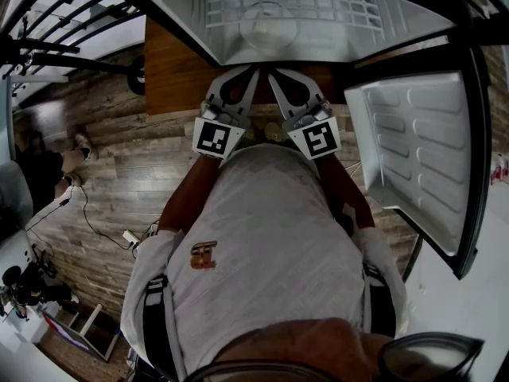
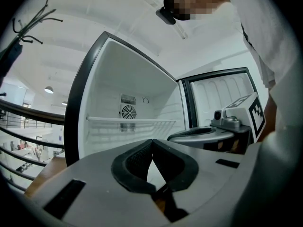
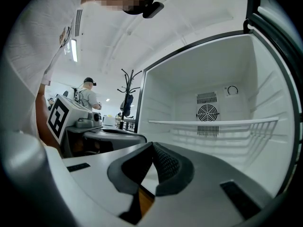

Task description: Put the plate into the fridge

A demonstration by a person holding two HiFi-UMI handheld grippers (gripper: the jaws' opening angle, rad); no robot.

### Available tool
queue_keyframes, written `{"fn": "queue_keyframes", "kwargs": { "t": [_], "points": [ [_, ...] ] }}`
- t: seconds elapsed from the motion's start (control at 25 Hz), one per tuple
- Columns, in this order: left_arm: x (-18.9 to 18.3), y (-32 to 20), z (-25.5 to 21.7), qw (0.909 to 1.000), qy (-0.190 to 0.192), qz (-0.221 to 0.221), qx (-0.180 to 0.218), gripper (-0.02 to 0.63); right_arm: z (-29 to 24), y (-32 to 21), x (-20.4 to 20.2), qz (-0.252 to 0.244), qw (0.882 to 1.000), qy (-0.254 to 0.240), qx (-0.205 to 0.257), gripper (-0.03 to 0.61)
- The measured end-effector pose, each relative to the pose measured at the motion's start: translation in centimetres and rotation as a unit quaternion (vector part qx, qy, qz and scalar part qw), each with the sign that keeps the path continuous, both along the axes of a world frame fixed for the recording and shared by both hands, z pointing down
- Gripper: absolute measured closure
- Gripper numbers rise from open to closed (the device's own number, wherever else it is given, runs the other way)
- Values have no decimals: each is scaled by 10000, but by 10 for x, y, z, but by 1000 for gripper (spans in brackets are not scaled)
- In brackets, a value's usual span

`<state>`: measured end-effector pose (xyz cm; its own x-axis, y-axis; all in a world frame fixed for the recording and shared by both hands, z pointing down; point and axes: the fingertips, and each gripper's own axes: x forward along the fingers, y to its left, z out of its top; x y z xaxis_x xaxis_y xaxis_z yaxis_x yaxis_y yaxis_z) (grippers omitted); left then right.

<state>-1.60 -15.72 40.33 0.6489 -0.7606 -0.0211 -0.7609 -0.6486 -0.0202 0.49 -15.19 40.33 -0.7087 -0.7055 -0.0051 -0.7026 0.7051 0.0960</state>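
- Pointing level into the open fridge (image 3: 180,79), the left gripper (image 2: 152,142) and right gripper (image 3: 152,144) sit side by side, each with jaws pressed together on nothing.
- A pale disc (image 1: 267,29) shows at the wire shelf (image 3: 213,122) in the head view. It may be the plate, lying flat. It is round, so no long axis shows.
- The door (image 1: 421,157) stands swung open at right.
- A coat rack (image 3: 128,86) and a person (image 3: 87,96) stand well off.

The open fridge (image 1: 302,14) filled the top of the frame, its shelf (image 1: 278,6) inside and its door (image 1: 421,157) standing out at the right. My left tongs (image 1: 254,70) and right tongs (image 1: 272,73) sat side by side just before it, upper middle.
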Motion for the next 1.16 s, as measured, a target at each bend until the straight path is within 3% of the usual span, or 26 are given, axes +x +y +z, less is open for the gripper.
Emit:
{"fn": "queue_keyframes", "kwargs": {
  "t": [1.16],
  "points": [
    [2, 0, 0, 10000, 31, 43, -12, 595, 4, 1, -1, -46, 9999, 163, -17, 546]
  ]
}}
